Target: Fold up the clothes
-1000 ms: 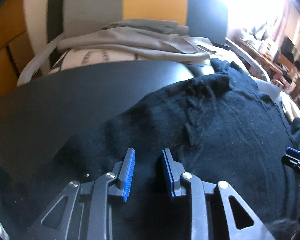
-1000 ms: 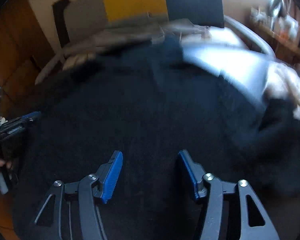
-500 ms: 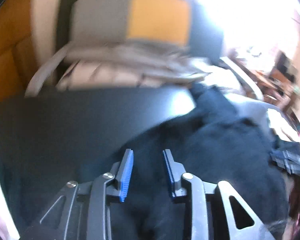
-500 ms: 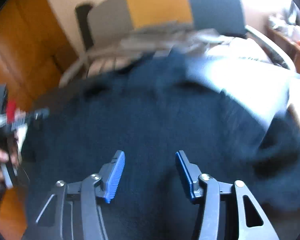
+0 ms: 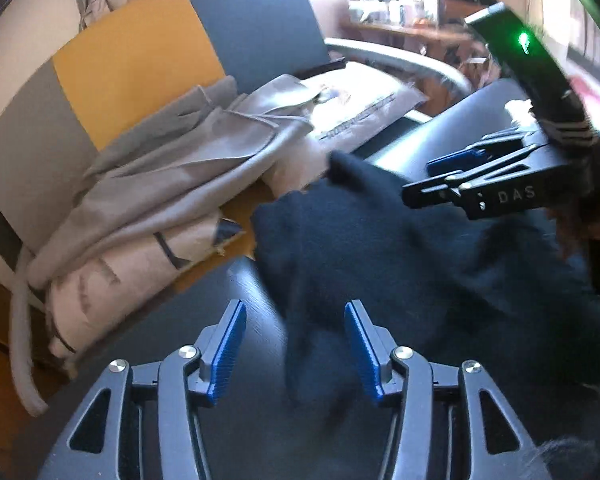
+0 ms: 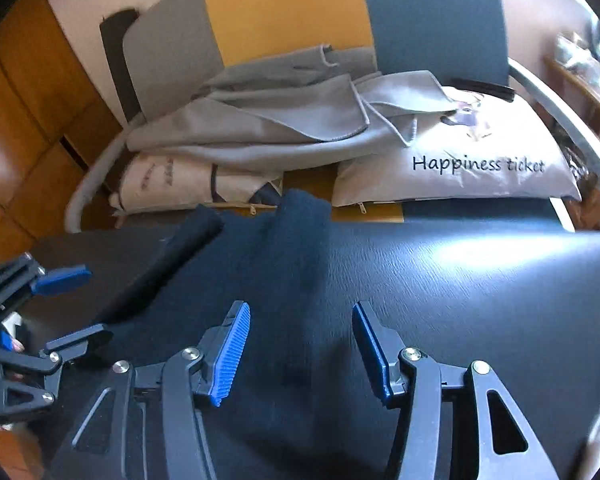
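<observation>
A dark navy garment [image 5: 384, 248] lies rumpled on the black table [image 5: 236, 292], its edge reaching toward the chair. My left gripper [image 5: 296, 346] is open just above the garment's left edge, with cloth between the blue pads but not pinched. In the right wrist view the garment [image 6: 260, 276] runs as a long strip toward the table's far edge. My right gripper [image 6: 300, 354] is open over its right edge, with bare table [image 6: 480, 280] to the right. The right gripper [image 5: 424, 180] shows at the upper right of the left wrist view. The left gripper [image 6: 80, 306] shows at the far left of the right wrist view.
Behind the table stands a chair [image 6: 284, 4] with a grey, yellow and blue back. Grey clothes [image 6: 284, 120] lie on it over a printed pillow [image 6: 480, 160] and a second cushion [image 6: 168, 184]. Wooden floor [image 6: 24, 120] shows at the left.
Both grippers have opened wider and swung over the table. The garment, which was spread wide under both, now lies as a narrower bunched strip, with bare table to its right.
</observation>
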